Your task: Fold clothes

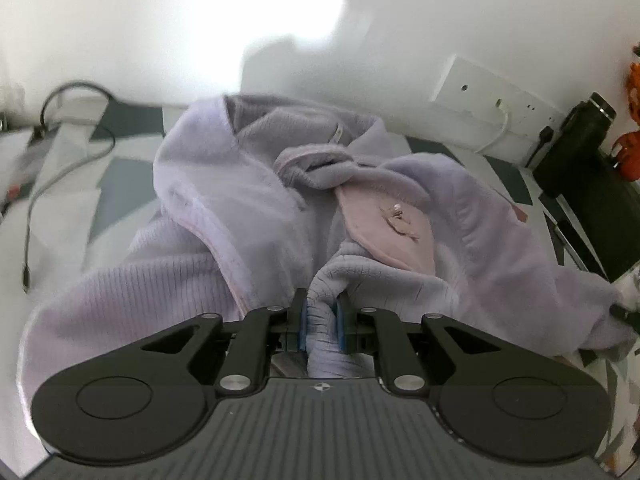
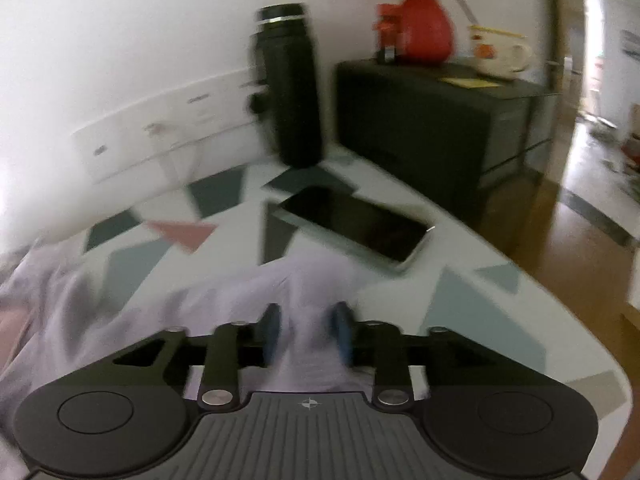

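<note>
Garment [image 1: 240, 184]: one lilac; bottle [image 2: 286, 88], phone [image 2: 356, 226], vase [image 2: 424, 26]: one each

Garment [image 1: 224, 184]: soft lilac fleece cloth, ribbed at its cuff. Beside it, phone [image 2: 354, 226]: glossy glass face. Flask [image 2: 290, 92] behind the phone: matt black. Floor [image 2: 568, 240]: polished wood.

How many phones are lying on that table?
1. The phone lies face up on the patterned table, in front of the black bottle, just beyond the lilac garment. Others may be hidden.
</note>
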`<control>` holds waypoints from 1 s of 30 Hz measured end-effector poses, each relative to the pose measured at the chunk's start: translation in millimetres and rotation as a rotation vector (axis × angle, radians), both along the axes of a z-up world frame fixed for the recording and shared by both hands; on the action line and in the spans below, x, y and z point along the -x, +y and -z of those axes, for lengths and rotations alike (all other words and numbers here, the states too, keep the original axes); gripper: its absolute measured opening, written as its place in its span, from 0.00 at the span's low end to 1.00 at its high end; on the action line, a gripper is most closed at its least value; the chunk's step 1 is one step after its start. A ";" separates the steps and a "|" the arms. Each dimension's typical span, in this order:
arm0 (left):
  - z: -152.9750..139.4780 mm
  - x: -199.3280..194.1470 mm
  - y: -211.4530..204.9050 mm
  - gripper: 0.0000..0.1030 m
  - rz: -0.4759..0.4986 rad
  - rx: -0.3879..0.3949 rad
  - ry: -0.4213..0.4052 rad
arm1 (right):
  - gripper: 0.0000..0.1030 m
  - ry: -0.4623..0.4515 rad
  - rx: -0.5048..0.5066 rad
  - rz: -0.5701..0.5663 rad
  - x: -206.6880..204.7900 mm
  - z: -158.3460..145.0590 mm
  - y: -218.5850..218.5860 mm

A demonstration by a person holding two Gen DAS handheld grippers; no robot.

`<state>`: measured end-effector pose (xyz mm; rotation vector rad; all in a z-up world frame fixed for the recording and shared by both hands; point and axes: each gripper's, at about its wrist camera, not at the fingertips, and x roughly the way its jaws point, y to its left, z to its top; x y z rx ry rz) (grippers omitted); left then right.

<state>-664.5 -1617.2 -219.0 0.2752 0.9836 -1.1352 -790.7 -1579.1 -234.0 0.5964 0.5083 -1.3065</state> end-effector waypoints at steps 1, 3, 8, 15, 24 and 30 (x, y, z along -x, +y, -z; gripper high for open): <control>1.9 -1.4 0.4 0.17 -0.004 -0.002 0.020 | 0.41 0.014 0.003 -0.028 -2.5 0.4 7.9; 1.9 -3.2 3.0 0.18 -0.014 -0.001 0.052 | 0.42 0.034 0.004 -0.088 -7.5 0.3 22.6; -15.7 0.8 11.1 0.30 -0.018 -0.024 0.085 | 0.44 0.049 -0.031 -0.161 -13.2 0.2 42.3; -42.3 38.4 30.2 0.49 0.059 -0.032 0.123 | 0.49 0.032 -0.039 -0.173 -18.1 1.5 47.2; -18.0 85.8 14.6 0.50 0.114 -0.108 0.170 | 0.54 0.003 -0.033 -0.233 -24.5 2.8 43.8; -11.2 105.5 17.7 0.50 0.146 -0.155 0.172 | 0.54 0.004 -0.023 -0.281 -21.3 4.1 45.5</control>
